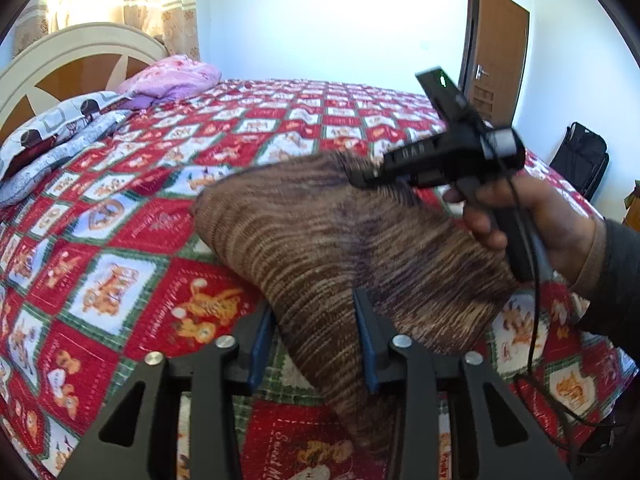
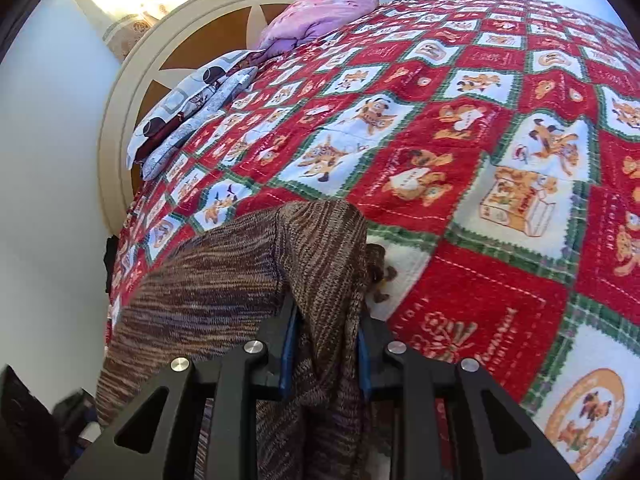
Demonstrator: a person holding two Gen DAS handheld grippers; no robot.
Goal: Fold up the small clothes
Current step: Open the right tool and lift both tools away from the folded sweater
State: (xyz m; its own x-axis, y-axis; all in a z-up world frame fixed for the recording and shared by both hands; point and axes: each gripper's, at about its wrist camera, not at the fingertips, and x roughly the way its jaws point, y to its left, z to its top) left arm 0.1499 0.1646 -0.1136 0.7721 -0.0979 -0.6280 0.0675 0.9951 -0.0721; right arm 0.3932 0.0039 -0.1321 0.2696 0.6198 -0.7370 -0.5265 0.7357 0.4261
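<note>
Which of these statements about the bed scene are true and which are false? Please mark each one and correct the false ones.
1. Both grippers hold the brown knitted garment. True: the left gripper and the right gripper each have its fabric between the fingers.
2. The bedspread is plain blue. False: it is red, white and green, with cartoon dog pictures.
3. A pink bundle lies near the headboard. True.
4. The garment lies flat and neatly folded. False: it is lifted and hangs between the grippers, not yet folded.
5. The brown door stands beside the headboard. False: it is on the far wall, at the opposite side of the left wrist view.
</note>
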